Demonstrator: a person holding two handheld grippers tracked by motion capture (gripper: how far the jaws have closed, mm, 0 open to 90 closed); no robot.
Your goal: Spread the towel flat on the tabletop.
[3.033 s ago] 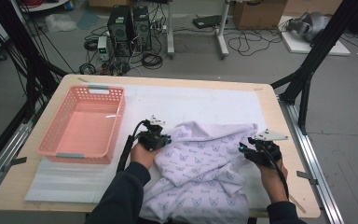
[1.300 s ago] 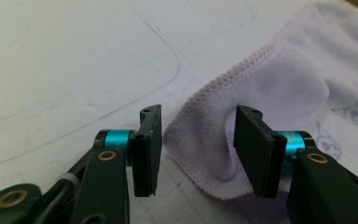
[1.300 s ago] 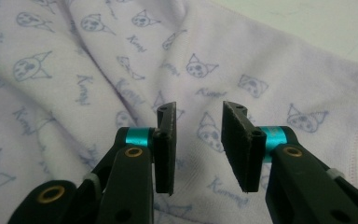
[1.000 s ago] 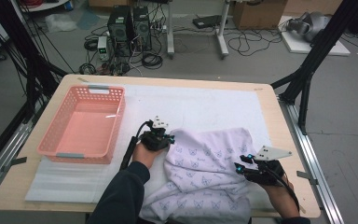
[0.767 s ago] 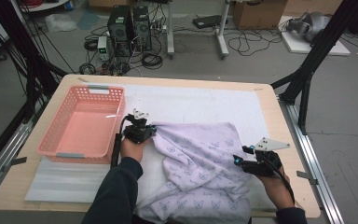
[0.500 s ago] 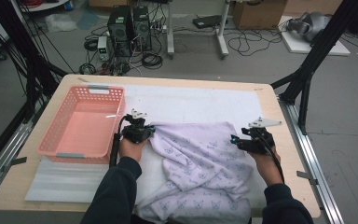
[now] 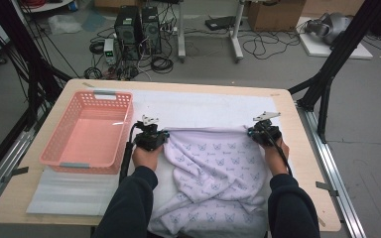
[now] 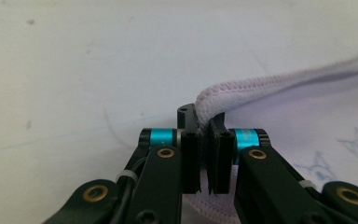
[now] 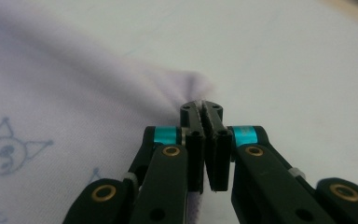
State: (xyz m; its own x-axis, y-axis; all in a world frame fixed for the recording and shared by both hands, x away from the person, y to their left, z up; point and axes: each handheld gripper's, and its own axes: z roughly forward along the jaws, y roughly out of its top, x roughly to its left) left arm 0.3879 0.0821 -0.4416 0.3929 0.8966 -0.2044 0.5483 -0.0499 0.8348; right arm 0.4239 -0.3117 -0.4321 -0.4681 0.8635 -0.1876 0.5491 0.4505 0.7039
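— Lavender cloth (image 7: 213, 173) with a small printed animal-face pattern: where does it lie?

— On the white mat (image 7: 203, 106) that covers the wooden table (image 7: 297, 148), on the person's side. Its far hem runs straight across between the two tongs, and the rest spreads back toward the person in soft folds, with the near edge hanging off the table's front.

— And the left gripper (image 7: 151, 135)?

— It sits at the cloth's far left corner. In the left gripper view the stitched hem (image 8: 261, 84) comes in from the right and curls down into the jaws, which are pressed together on it.

— The right gripper (image 7: 262, 131)?

— At the far right corner. Its jaws have just been closing, and in the right gripper view (image 9: 205, 112) they are clamped on a gathered pinch of the fabric (image 9: 74, 93), which puckers toward the tips.

— So both corners are held?

— Yes, one in each, with the hem drawn taut between them.

— Anything else nearby?

— A pink plastic basket (image 7: 87, 134) stands on the table to the left of the left gripper, apart from the cloth.
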